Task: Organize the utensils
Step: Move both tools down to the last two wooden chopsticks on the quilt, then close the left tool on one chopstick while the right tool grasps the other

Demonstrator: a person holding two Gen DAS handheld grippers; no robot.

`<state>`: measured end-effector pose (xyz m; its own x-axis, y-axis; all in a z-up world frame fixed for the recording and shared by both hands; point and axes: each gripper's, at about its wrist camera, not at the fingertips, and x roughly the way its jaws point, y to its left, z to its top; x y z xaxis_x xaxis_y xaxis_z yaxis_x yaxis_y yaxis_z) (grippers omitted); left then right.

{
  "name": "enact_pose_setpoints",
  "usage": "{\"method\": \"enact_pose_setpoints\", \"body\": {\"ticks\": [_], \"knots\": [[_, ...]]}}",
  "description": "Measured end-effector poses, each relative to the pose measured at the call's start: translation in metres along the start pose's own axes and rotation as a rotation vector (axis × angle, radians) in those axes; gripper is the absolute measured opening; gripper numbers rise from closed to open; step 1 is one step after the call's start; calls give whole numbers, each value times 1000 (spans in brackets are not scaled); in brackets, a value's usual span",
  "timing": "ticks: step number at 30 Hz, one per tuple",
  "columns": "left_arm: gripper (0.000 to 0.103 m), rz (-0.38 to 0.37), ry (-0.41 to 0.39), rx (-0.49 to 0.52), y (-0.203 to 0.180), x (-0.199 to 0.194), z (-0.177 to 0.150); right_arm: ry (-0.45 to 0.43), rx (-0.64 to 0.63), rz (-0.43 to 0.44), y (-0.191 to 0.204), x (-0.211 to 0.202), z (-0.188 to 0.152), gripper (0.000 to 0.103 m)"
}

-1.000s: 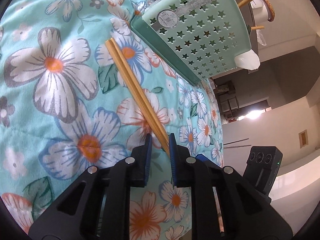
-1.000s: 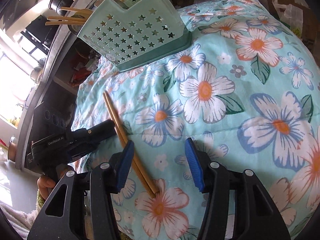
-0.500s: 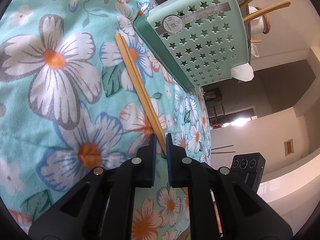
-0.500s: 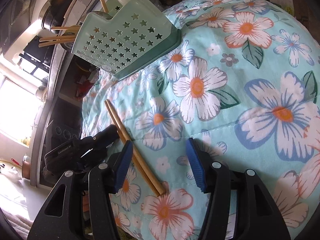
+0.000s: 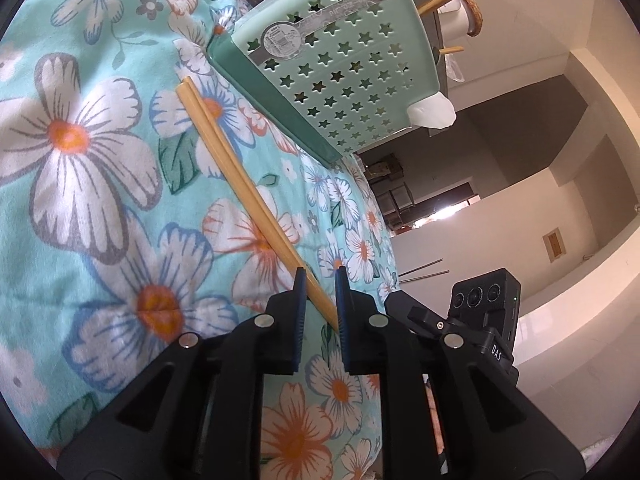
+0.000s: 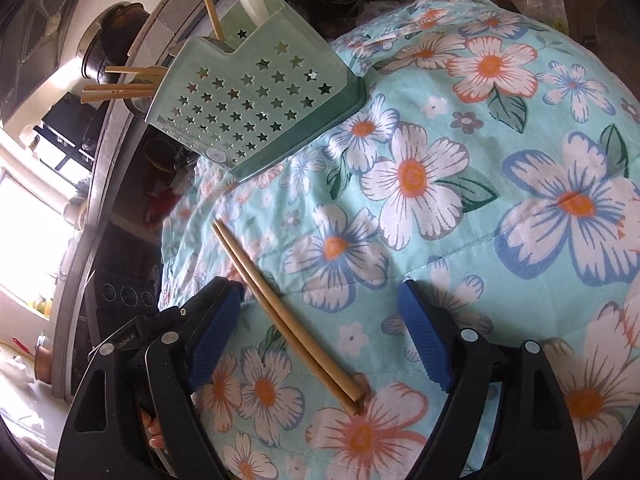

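Observation:
A pair of wooden chopsticks (image 5: 236,184) lies on the floral cloth (image 5: 80,200); it also shows in the right wrist view (image 6: 280,316). My left gripper (image 5: 320,284) straddles their near end, its jaws narrowly apart with a gap beside the sticks. A mint utensil holder (image 5: 340,68) with star holes stands beyond, holding chopsticks and a white spoon; it shows in the right wrist view (image 6: 256,104) too. My right gripper (image 6: 320,320) is wide open and empty over the thick ends of the chopsticks.
The floral cloth (image 6: 480,200) covers the whole surface and drops off at its left edge in the right wrist view. A kitchen counter with a dark pot (image 6: 108,52) lies beyond the holder. The left gripper's body (image 6: 140,332) sits beside my right fingers.
My left gripper's jaws closed tight on the chopsticks half a second ago and have since opened a little. The chopsticks still lie on the cloth. The right gripper stayed open, shifting slightly.

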<state>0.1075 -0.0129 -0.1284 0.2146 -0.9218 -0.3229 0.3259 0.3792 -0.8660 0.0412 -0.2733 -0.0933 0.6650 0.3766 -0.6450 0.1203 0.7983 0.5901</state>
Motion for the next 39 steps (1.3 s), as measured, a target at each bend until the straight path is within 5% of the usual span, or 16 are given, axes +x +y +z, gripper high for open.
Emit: {"method": "enact_pose_setpoints", "body": {"ticks": [8,19,39], "knots": [[29,-83,-31,17,-2,-6,-2,-49,-73,-38,14,8,-7,95],[40,-101,-36,58,-8,-5,-3,-71,-61,-61,19,11,-9,97],[41,-109,-40,56,-6,-4,-1,-100,-23,-25,10,4,-9,97]]}}
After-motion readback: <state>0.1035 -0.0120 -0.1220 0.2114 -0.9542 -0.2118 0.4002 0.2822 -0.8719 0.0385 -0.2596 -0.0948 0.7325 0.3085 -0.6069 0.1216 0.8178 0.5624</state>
